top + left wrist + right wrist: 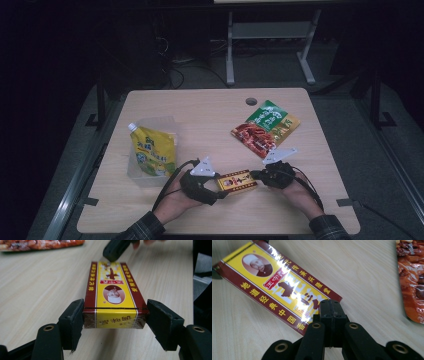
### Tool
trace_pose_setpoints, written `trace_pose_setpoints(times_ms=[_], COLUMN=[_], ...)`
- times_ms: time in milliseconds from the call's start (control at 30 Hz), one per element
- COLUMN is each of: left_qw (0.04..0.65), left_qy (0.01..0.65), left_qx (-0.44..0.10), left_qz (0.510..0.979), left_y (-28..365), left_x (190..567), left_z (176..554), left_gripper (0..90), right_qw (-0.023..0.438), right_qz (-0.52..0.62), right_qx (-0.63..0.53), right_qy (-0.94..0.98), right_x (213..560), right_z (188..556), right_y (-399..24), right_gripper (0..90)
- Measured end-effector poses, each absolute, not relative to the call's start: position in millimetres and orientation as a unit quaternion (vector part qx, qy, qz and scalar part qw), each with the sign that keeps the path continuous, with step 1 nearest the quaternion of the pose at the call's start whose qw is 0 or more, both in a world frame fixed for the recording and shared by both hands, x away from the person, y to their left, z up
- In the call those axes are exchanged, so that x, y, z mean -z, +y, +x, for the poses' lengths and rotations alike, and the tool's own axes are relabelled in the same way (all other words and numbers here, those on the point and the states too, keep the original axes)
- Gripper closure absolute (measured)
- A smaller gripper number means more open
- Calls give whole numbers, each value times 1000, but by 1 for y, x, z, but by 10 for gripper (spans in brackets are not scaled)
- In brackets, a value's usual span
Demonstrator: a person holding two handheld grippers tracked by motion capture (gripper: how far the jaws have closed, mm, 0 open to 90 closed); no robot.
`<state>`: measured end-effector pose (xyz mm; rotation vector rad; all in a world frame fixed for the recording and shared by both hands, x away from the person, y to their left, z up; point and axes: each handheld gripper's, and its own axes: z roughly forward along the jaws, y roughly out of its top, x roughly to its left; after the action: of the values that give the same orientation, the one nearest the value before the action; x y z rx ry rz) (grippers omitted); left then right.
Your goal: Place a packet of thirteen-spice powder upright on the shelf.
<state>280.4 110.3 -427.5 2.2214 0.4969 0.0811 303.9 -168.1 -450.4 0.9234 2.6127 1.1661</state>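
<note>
Flat yellow-and-maroon seasoning box [237,182] with portrait, near desk [210,107] front edge — left claw [218,192] pinches its end, right claw [256,174] pressed together.

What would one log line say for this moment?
left gripper: clamps box end | right gripper: shut, on box's other end | box: on table

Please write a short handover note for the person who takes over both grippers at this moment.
Left gripper: shut on one short end of the yellow and red box, pads on both sides.
Right gripper: jaws shut together, tips at the box's other end, gripping nothing I can see.
Box lies flat near the table's front edge.
Yellow pouch stands in a clear container; snack packet lies behind.
Left: wherever the box should go.
</note>
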Motion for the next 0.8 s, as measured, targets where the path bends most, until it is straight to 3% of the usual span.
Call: trace_pose_setpoints(times_ms=[800], left_qw=[486], left_qy=[189], left_qx=[-39], left_qz=[853], left_y=[92], left_x=[387], left_z=[294], left_gripper=[323], right_qw=[52], right_qz=[282], right_qx=[-377], right_qy=[881], right_x=[457], right_z=[310], right_y=[-143], right_gripper=[897])
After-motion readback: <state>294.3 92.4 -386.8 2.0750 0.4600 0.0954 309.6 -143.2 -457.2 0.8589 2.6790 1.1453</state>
